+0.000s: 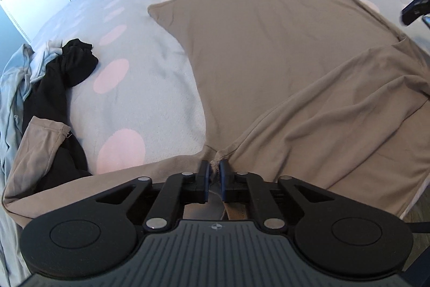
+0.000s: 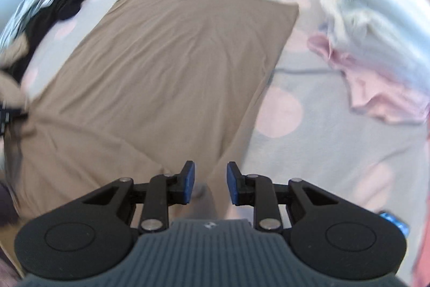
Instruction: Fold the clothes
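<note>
You are pinching the tan shirt (image 1: 268,45) at its armpit seam with the left gripper (image 1: 214,169), jaws closed tight on the fabric, while the body is lying flat on the bed (image 1: 134,88). Your right gripper (image 2: 208,174) is hovering partly open and empty over the shirt's near edge; close it there before lifting, keeping both hands level.

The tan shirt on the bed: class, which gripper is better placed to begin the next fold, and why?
Left, probably. The left gripper is shut on a bunched bit of the tan shirt at its near edge. The right gripper hangs open above the shirt, its pads apart and nothing pinched.
</note>
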{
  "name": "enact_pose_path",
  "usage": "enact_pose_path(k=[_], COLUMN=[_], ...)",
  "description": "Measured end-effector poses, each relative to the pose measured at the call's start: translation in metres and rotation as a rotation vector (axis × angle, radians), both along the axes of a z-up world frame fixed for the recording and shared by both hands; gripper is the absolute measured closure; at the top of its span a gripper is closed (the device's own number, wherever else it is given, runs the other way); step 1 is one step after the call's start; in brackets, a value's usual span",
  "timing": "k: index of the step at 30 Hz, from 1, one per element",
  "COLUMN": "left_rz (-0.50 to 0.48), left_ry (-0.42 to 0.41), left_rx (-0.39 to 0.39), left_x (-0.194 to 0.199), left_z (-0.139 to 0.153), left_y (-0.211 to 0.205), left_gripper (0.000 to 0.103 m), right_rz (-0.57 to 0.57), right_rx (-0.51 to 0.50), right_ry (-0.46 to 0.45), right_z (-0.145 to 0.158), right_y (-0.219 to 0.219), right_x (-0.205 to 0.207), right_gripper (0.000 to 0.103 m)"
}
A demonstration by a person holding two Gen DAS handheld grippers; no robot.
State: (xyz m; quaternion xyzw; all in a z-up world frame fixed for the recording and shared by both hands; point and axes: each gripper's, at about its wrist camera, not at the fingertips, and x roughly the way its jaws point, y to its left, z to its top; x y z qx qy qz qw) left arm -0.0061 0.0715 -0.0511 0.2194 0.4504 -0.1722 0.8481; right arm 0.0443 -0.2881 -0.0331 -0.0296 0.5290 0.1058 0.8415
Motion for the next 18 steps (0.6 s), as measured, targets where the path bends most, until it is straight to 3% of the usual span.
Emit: enact_pose_path(k=[2,5,6,7,13,18], left_rz=[-0.002,-0.001,-0.002,-0.001,0.029,0.008], left_ry=[-0.018,-0.062,-0.083,-0.106,-0.225,-0.19], left_rx=[-0.013,-0.034,-0.041,-0.048,-0.093,-0.072], left_x=[0.0,0.0,-0.001,-0.002,0.001,0.012], left_z=[0.003,0.013,0.018,0.023,0.051,0.051], left_y=[0.0,0.001,0.001,0.001,0.003,-0.006], left_gripper=[0.1,0.1,0.1,0.1,0.101,0.101], right_rz=[-0.014,0.043,0.052,0.06,-0.043,-0.107], right_rx=[-0.013,-0.118,-0.141,-0.165,-0.139,-0.089], right_ry=[0.023,0.04,0.045,0.05,0.02,0.016], right_z=[-0.009,-0.021,-0.025,-0.028,-0.018,-0.013], right_y=[0.008,0.021,0.022,0.022,-0.007,-0.023], right_x=[0.008,0.007,0.006,0.005,0.0,-0.001], right_gripper=[0.074,0.075,0.079,0.095,0.099,0.102])
